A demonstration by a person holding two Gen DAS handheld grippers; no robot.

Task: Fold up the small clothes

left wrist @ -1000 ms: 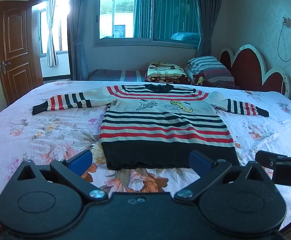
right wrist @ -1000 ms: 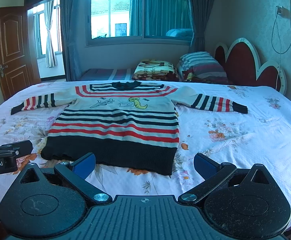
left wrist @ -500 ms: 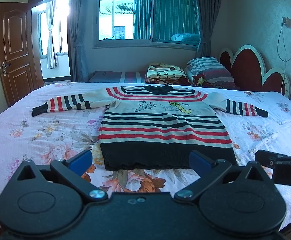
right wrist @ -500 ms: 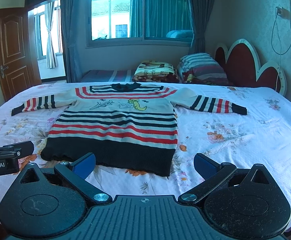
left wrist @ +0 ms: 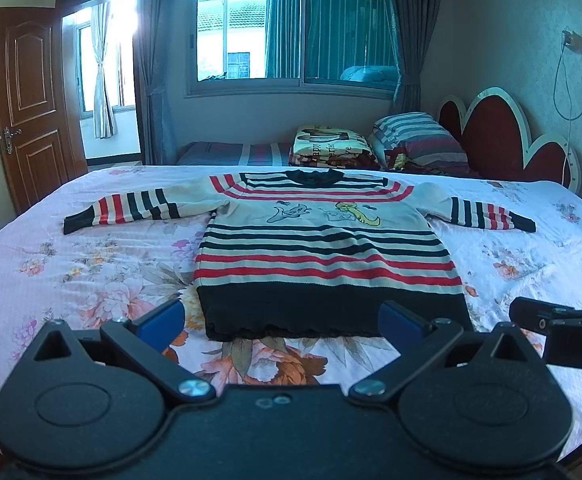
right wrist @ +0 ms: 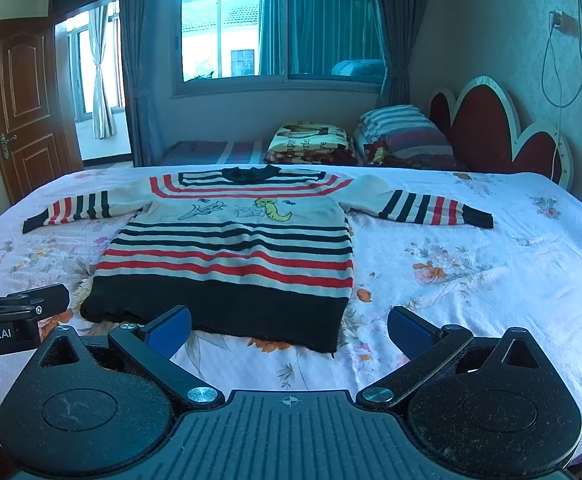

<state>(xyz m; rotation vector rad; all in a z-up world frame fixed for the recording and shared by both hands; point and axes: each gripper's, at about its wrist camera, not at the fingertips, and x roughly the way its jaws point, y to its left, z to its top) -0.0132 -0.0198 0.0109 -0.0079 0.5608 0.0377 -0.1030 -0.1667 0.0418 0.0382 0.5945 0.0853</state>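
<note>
We are looking across a bed (left wrist: 91, 264) that is wearing a pink floral sheet and filling the middle of both frames. A striped sweater (left wrist: 323, 248) is lying flat on it in the centre of the left wrist view and left of centre in the right wrist view (right wrist: 235, 248), front up, collar toward the far edge, dark hem toward us, both sleeves reaching out sideways. Behind the bed, folded blankets (left wrist: 331, 148) and a striped pillow (left wrist: 415, 140) are sitting beside a red scalloped headboard (left wrist: 507, 140) at the right. A window (left wrist: 291, 32) with dark curtains is filling the upper centre, a brown door (left wrist: 27, 96) is standing open at the left, and a cord (left wrist: 571, 76) is hanging down the right wall.

We are holding the left gripper (left wrist: 281, 322) low over the near edge of the bed, its blue-padded fingers spread wide and gripping nothing, the hem lying just beyond them. We are holding the right gripper (right wrist: 289, 330) the same way, wide apart and empty, over the sheet by the sweater's near right corner. Each gripper is showing at the side edge of the other's view.
</note>
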